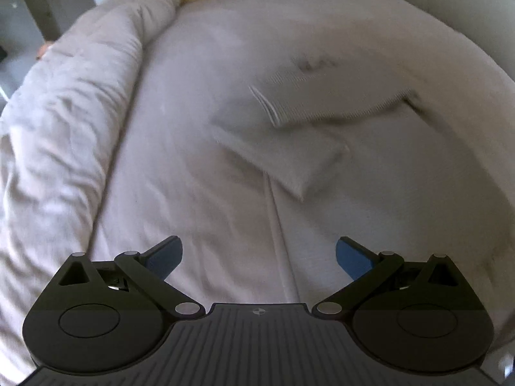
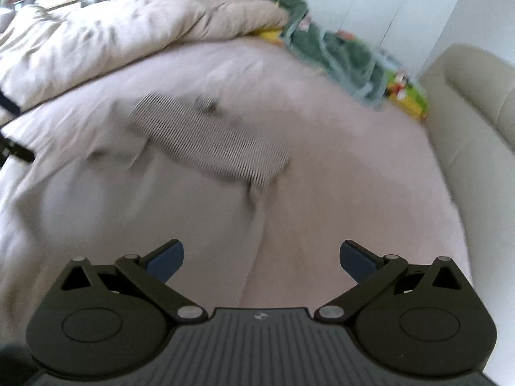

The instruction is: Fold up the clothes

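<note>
Striped garment [image 2: 209,138] mid-sheet [image 2: 322,193], clear margins

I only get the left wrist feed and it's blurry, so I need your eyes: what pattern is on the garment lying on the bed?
Observer: In the right wrist view the striped garment shows fine dark and light stripes.
Operator: Is the right gripper holding anything?
Observer: No, the right gripper is open and empty above the sheet.
Operator: What's beyond the green fabric?
Observer: Past the green fleece stand pale wardrobe doors.
</note>
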Action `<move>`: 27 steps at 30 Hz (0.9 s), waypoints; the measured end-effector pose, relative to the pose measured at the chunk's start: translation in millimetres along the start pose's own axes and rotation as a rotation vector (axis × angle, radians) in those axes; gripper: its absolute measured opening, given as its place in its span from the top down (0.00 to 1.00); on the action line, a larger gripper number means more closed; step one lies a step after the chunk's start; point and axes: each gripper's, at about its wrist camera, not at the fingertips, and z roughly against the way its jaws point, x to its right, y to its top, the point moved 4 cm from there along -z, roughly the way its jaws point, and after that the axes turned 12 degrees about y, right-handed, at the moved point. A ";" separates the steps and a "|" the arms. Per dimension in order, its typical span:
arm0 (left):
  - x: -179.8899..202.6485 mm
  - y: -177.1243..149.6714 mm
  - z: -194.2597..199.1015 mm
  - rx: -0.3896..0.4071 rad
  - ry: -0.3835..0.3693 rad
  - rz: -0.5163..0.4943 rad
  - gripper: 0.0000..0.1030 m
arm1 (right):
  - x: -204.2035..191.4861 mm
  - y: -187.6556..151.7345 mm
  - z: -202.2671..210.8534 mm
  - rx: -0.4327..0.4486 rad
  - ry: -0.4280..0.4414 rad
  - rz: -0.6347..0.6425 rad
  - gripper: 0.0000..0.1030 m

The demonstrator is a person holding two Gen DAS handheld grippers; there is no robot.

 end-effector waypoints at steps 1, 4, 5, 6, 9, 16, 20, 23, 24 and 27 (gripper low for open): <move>-0.6 8.1 -6.6 0.012 -0.006 0.006 0.00 | -8.3 13.2 -18.9 0.006 -0.011 0.039 0.00; 4.0 29.0 -26.4 0.039 -0.026 0.013 0.00 | -45.2 43.9 -83.0 -0.016 -0.043 0.160 0.00; 2.3 31.9 -30.8 0.040 -0.033 0.021 0.00 | -60.6 50.9 -108.3 -0.033 -0.056 0.204 0.00; -0.9 33.2 -33.4 0.039 -0.039 0.030 0.00 | -77.4 54.8 -130.3 -0.048 -0.066 0.255 0.00; -14.2 33.2 -45.0 0.015 -0.054 0.066 0.00 | -115.7 57.6 -195.6 -0.085 -0.133 0.472 0.00; -25.8 37.0 -71.3 0.020 -0.115 -0.037 0.00 | -19.5 105.1 -209.3 0.008 -0.613 0.071 0.00; -20.7 30.3 -79.6 0.076 -0.149 -0.163 0.00 | 95.3 71.4 -168.6 -0.106 -0.896 -0.219 0.00; -16.2 30.0 -102.4 0.095 -0.002 -0.225 0.00 | 133.6 38.2 -142.1 -0.157 -0.837 -0.399 0.00; -14.4 32.1 -111.5 0.105 0.043 -0.242 0.00 | 130.5 30.8 -139.5 -0.169 -0.817 -0.411 0.00; -3.5 46.2 -139.0 0.164 0.101 -0.296 0.00 | 112.8 11.3 -136.4 -0.202 -0.753 -0.424 0.00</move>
